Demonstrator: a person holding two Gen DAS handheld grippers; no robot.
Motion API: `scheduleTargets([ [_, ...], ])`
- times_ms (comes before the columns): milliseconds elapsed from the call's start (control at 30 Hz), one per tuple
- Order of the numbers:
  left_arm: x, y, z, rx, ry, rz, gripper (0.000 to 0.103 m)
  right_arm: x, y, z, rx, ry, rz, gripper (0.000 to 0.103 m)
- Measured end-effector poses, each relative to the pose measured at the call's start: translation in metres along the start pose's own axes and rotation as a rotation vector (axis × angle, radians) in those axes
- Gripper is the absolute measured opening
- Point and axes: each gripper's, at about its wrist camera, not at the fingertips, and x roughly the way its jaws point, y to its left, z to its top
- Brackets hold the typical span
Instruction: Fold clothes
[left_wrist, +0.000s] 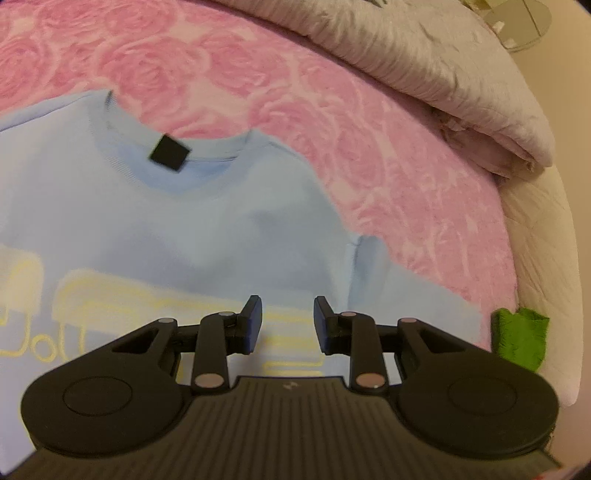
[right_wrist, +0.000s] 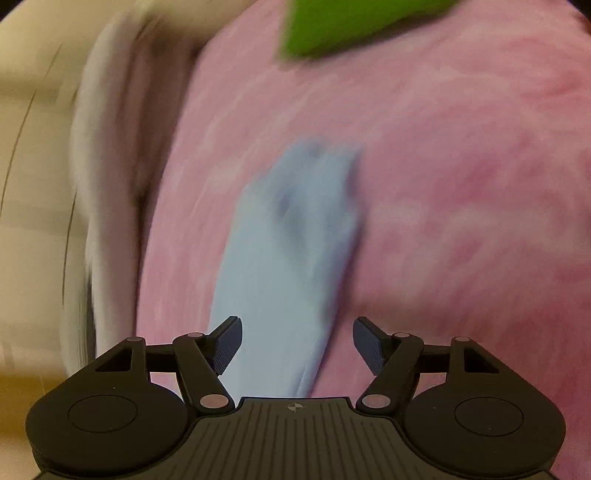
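A light blue T-shirt (left_wrist: 207, 229) with yellow lettering lies flat on the pink rose-patterned bedspread (left_wrist: 332, 122), collar and black tag (left_wrist: 169, 152) toward the far side. My left gripper (left_wrist: 287, 325) hovers open over the shirt's chest print, nothing between its fingers. In the blurred right wrist view, a blue sleeve (right_wrist: 291, 243) of the shirt stretches away across the pink cover. My right gripper (right_wrist: 297, 345) is open above the sleeve's near end, one finger on either side of it.
A grey-white fluffy duvet (left_wrist: 424, 74) is bunched along the far right edge of the bed. A green cloth (left_wrist: 521, 338) lies near the shirt's right sleeve, also seen as green cloth (right_wrist: 351, 26). A cream bed frame (left_wrist: 543, 258) borders the right side.
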Motion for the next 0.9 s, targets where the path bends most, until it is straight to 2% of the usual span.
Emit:
scheduleTargets([
  [33,-0.002,0.002,-0.003,-0.009,-0.002,0.001,0.024,0.003,-0.015,0.012,0.099,-0.035,0.008,0.07],
  [100,-0.006,0.004,-0.008,-0.019,-0.008,0.007,0.024,0.012,-0.022,0.032,0.117,-0.087,0.023,0.07],
  [133,-0.008,0.005,-0.012,-0.023,-0.011,0.011,0.024,0.021,-0.025,0.042,0.116,-0.082,0.038,0.07],
  [200,-0.012,0.007,-0.018,-0.039,-0.013,0.023,0.024,0.032,-0.019,0.046,0.038,-0.029,0.002,0.069],
  [233,-0.014,0.008,-0.021,-0.047,-0.014,0.03,0.024,0.037,-0.016,0.049,-0.001,-0.001,-0.017,0.063],
  [267,-0.016,0.009,-0.024,-0.056,-0.015,0.037,0.024,0.042,-0.013,0.051,-0.041,0.026,-0.036,0.025],
  [300,-0.017,0.01,-0.028,-0.064,-0.015,0.044,0.024,0.048,-0.01,0.053,-0.081,0.054,-0.054,0.023],
  [333,-0.019,0.012,-0.031,-0.073,-0.016,0.05,0.024,0.049,-0.005,0.05,-0.12,0.06,-0.051,0.022],
  [433,-0.034,0.014,-0.038,-0.065,-0.038,0.059,0.024,0.017,0.011,0.045,-0.265,-0.043,-0.006,0.022],
  [500,-0.045,0.02,-0.042,-0.076,-0.059,0.077,0.024,-0.012,0.007,0.046,-0.288,-0.143,-0.009,0.022],
  [600,-0.055,0.035,-0.051,-0.123,-0.076,0.105,0.024,-0.029,-0.016,0.037,-0.254,-0.165,-0.157,0.022],
  [667,-0.06,0.04,-0.056,-0.145,-0.083,0.109,0.024,-0.016,-0.038,0.028,-0.2,-0.074,-0.267,0.022],
  [733,-0.063,0.044,-0.06,-0.157,-0.087,0.109,0.024,-0.018,-0.051,0.023,-0.137,-0.096,-0.248,0.023],
  [800,-0.065,0.044,-0.061,-0.139,-0.085,0.117,0.024,-0.023,-0.041,0.022,-0.144,-0.087,-0.295,0.036],
  [833,-0.065,0.043,-0.061,-0.126,-0.084,0.124,0.024,-0.029,-0.03,0.02,-0.179,-0.113,-0.349,0.041],
  [900,-0.062,0.04,-0.055,-0.086,-0.084,0.13,0.024,-0.034,0.003,0.022,-0.322,-0.21,-0.415,0.042],
])
